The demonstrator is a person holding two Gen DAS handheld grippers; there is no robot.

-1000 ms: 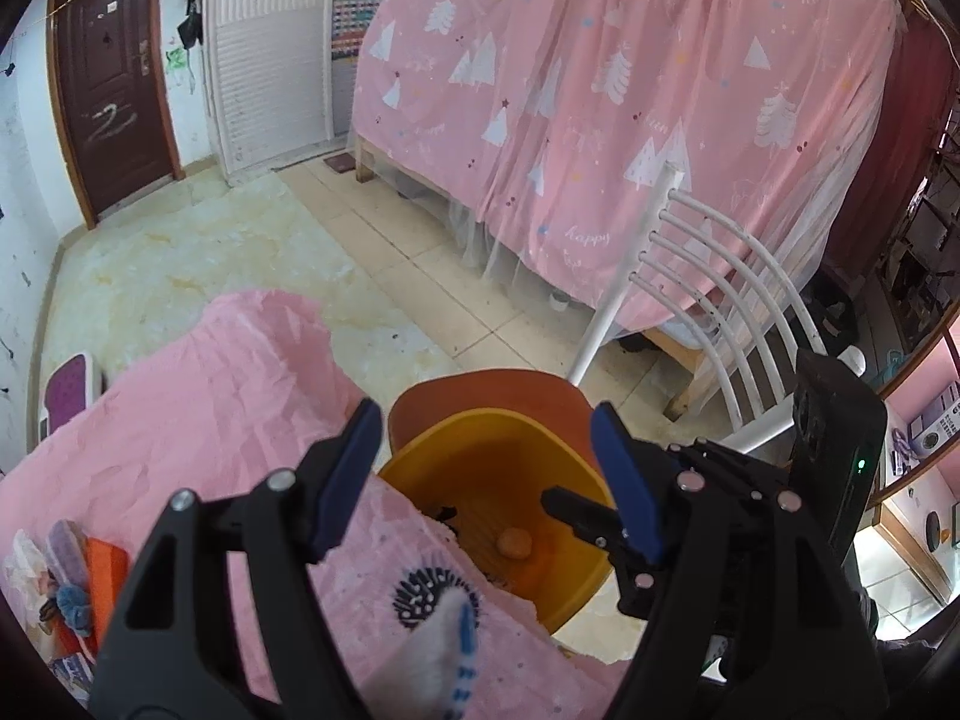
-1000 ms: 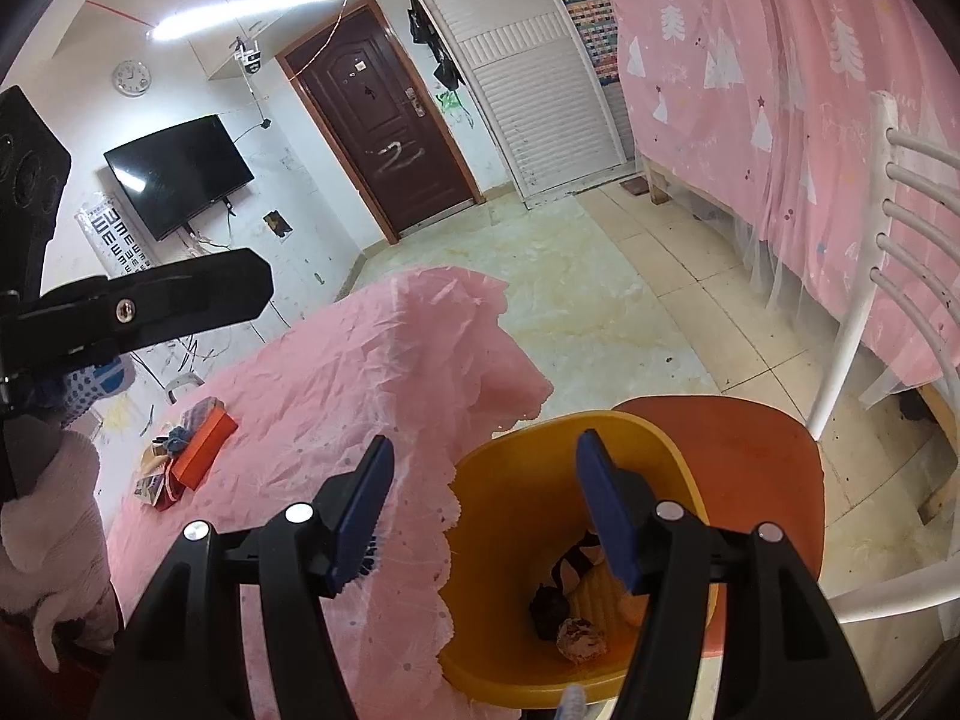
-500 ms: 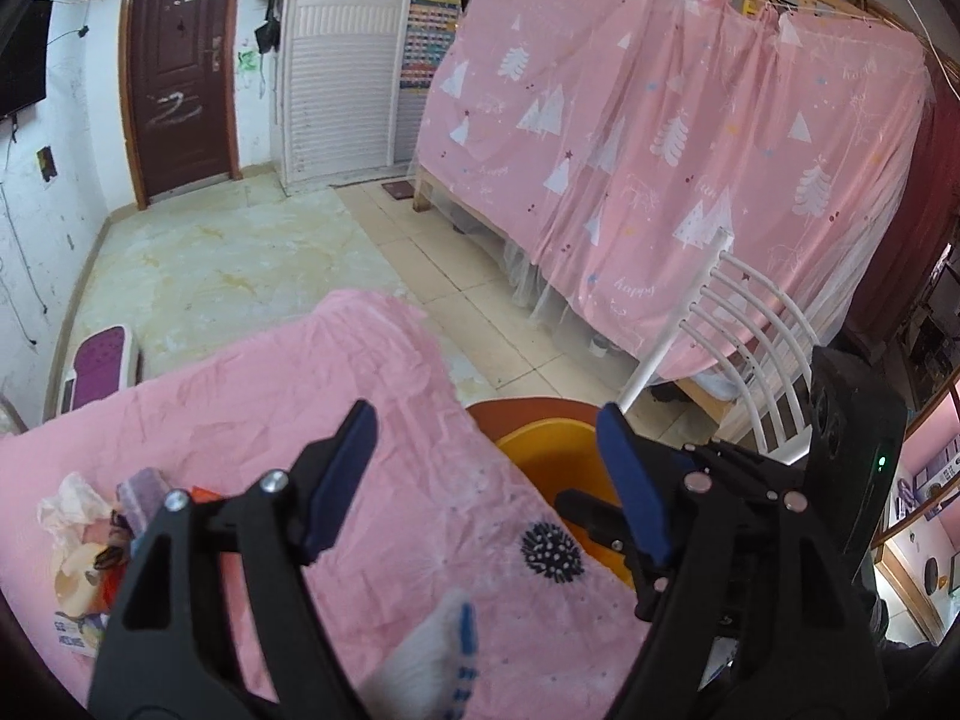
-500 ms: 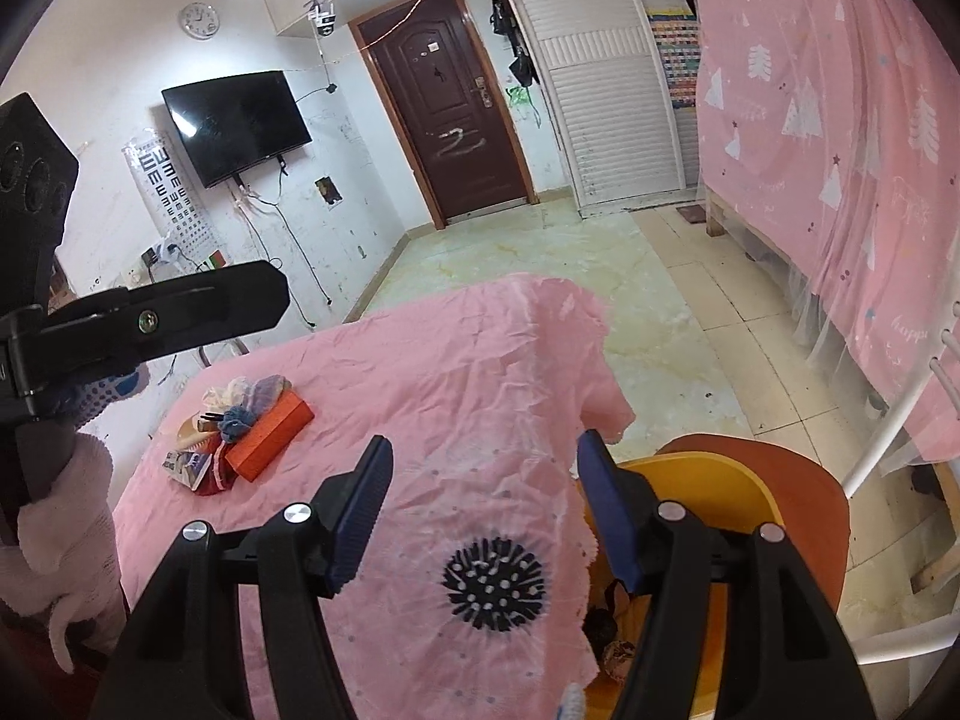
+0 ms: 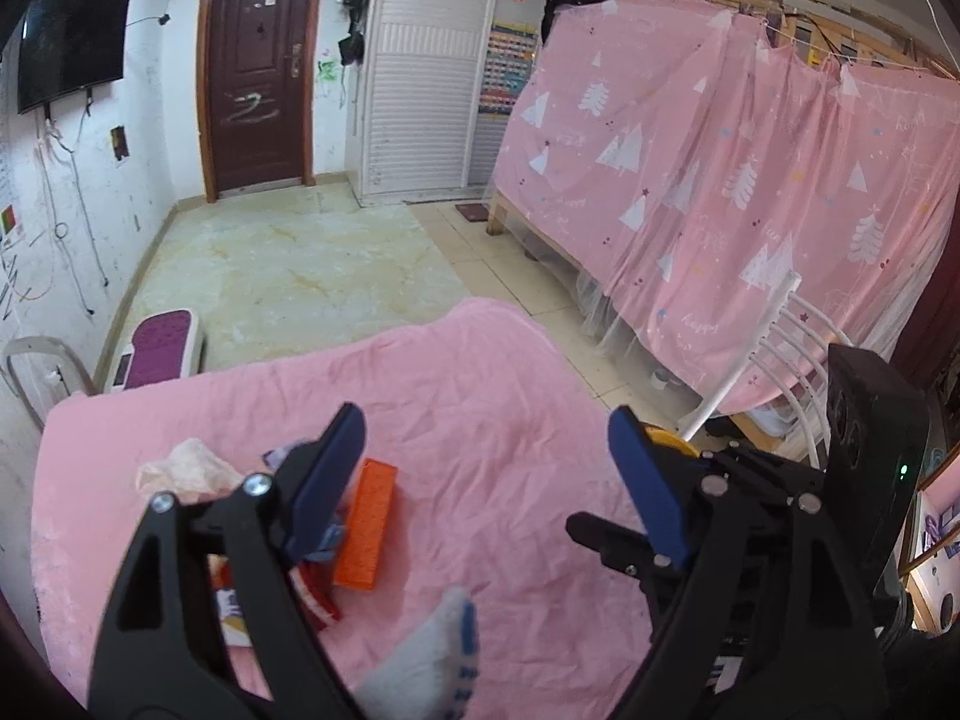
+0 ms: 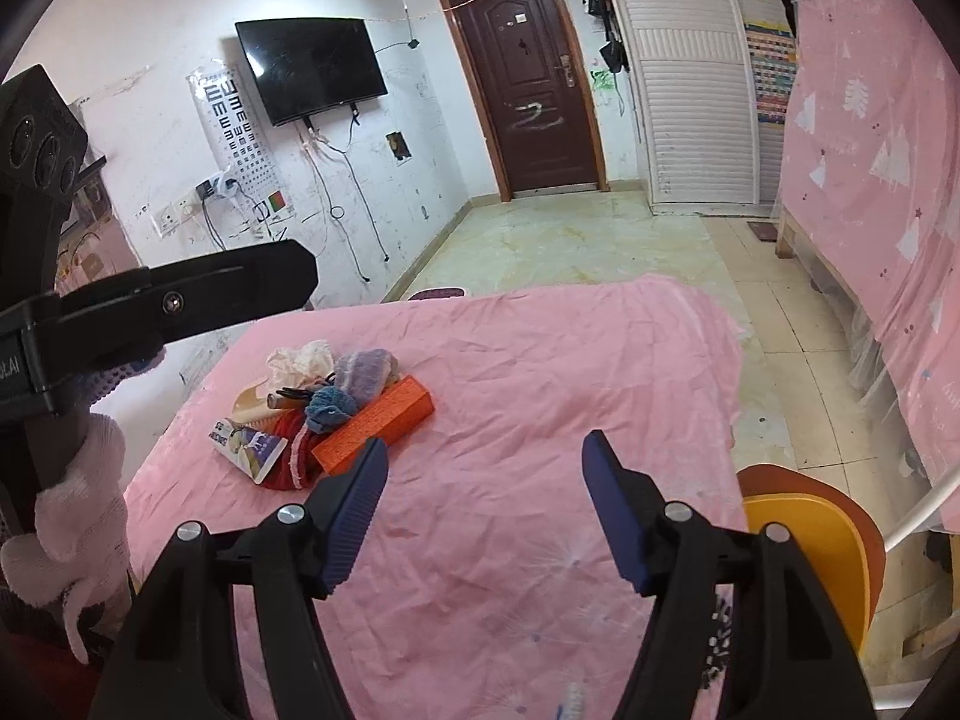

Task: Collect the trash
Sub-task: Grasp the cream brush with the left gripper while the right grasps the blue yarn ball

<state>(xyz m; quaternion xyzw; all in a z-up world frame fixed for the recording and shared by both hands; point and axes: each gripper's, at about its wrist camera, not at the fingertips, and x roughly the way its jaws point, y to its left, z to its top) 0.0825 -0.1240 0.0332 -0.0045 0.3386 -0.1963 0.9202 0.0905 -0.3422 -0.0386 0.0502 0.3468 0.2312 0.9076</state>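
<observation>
Both of your grippers have swung away from the yellow bin (image 6: 804,546) and now point at the trash pile (image 6: 324,402) on the pink tablecloth (image 6: 528,396). One pile sits near the left side of the table, well apart from the bin at the right edge. In it you can count one orange box (image 6: 378,420), one white crumpled paper (image 6: 300,360), one purple cloth lump (image 6: 363,369), one blue fuzzy ball (image 6: 329,405) and one small printed packet (image 6: 246,444); a red thing lies under them.

Your left gripper (image 5: 486,474) is opening and nothing is between its jaws. Your right gripper (image 6: 483,492) is opening too, also with nothing in it.

Most of the cloth between the pile and the bin is bare. One white chair (image 5: 774,354) stands past the bin.
</observation>
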